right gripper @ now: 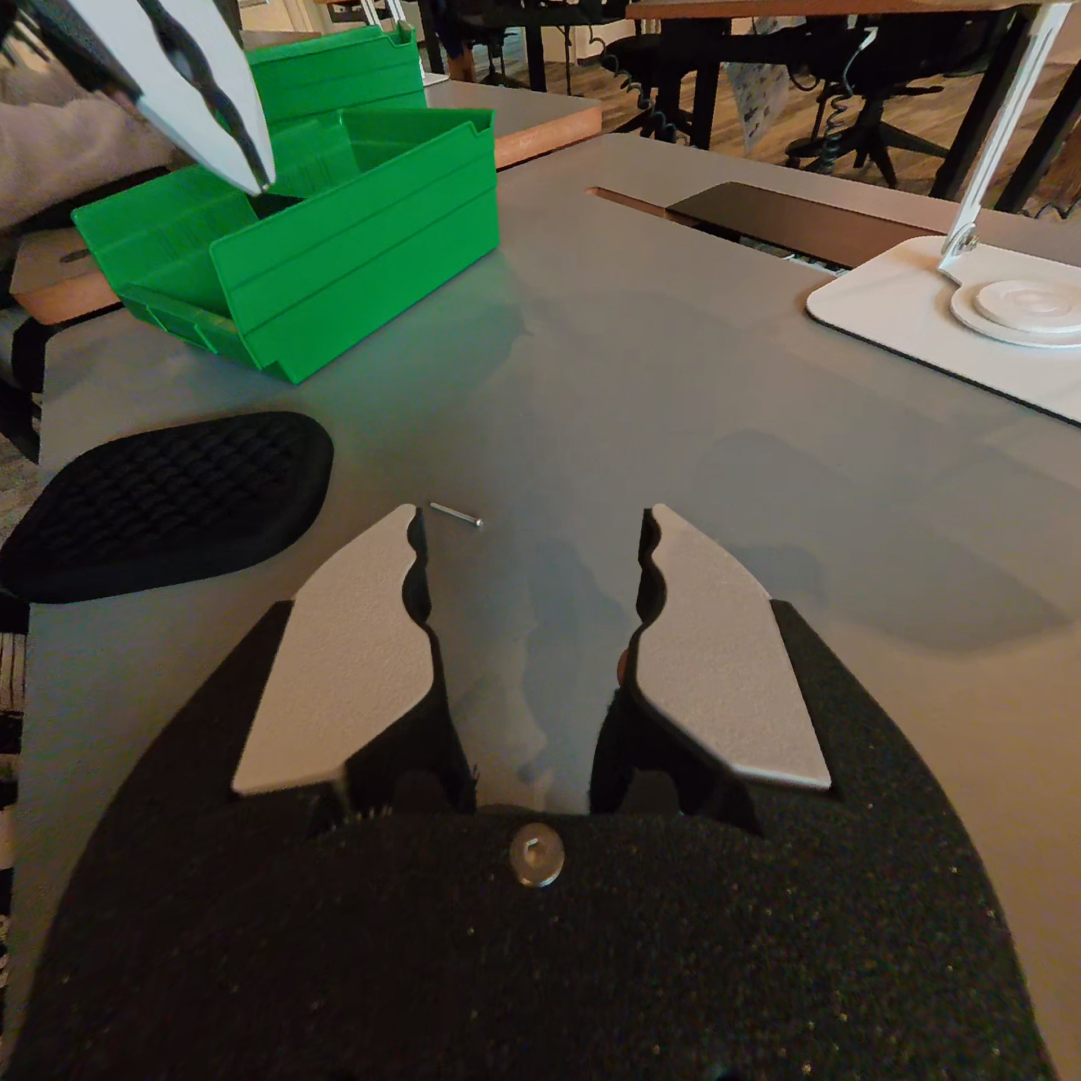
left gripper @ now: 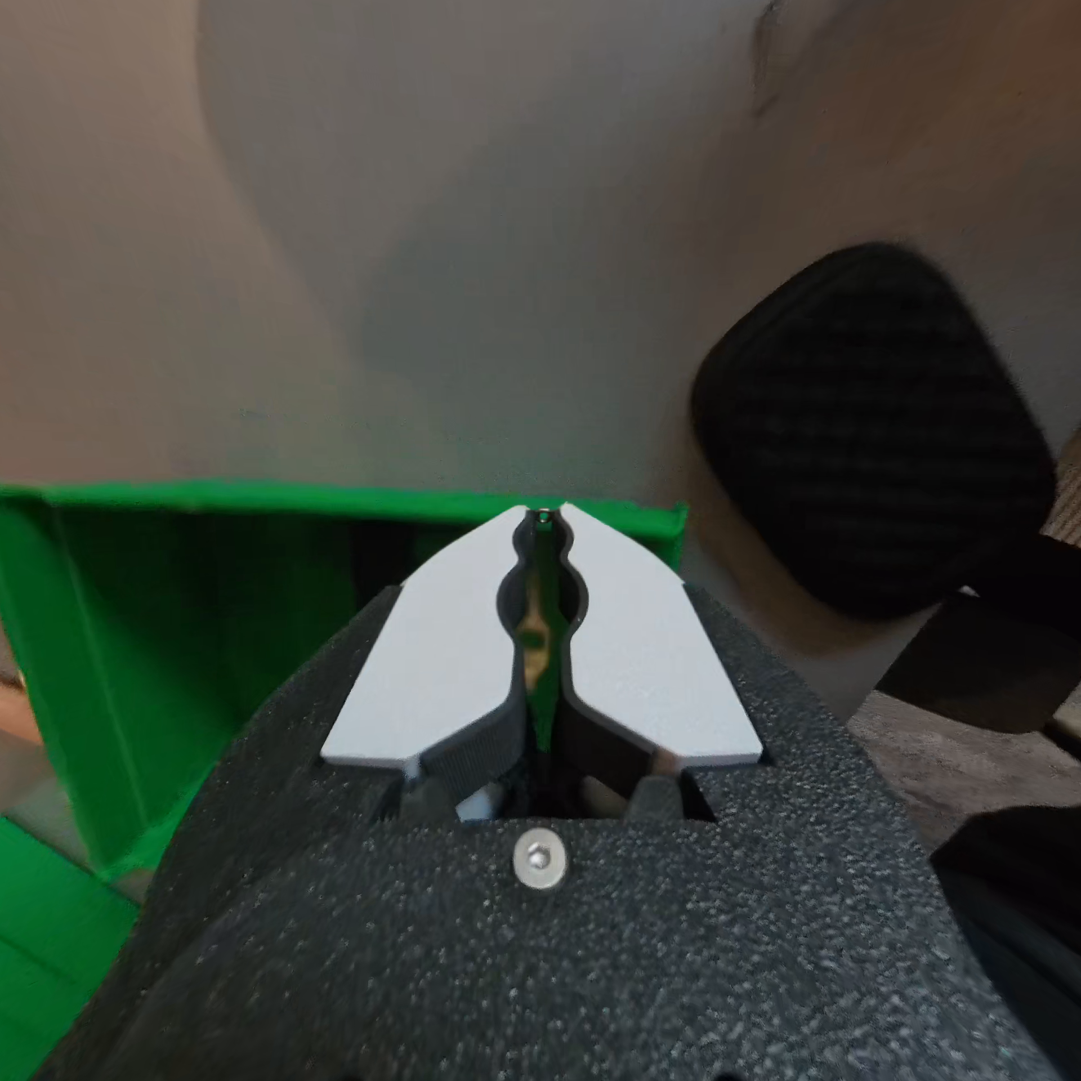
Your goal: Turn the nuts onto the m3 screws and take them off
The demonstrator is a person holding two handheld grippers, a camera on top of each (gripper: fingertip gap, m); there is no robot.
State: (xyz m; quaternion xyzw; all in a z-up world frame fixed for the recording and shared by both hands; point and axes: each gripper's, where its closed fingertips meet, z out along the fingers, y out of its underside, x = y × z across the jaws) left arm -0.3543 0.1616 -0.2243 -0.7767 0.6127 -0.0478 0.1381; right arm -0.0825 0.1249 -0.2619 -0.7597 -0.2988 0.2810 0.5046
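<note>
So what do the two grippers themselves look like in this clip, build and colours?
Both match. Each gripper, left and right, has a rough, speckled black body with one silver screw set centrally behind the fingers. The fingers are flat, pale grey-white plates that taper toward the tips, with wavy, scalloped black inner edges. No cables or markings are visible. A pale fuzzy sleeve shows behind the left one.

Open grey worktop (right gripper: 614,380) is lying clear mid-surface, while green bins (right gripper: 351,251) and a black pad (right gripper: 164,503) are crowding its left edge and a white stand base (right gripper: 877,304) is blocking the right.
</note>
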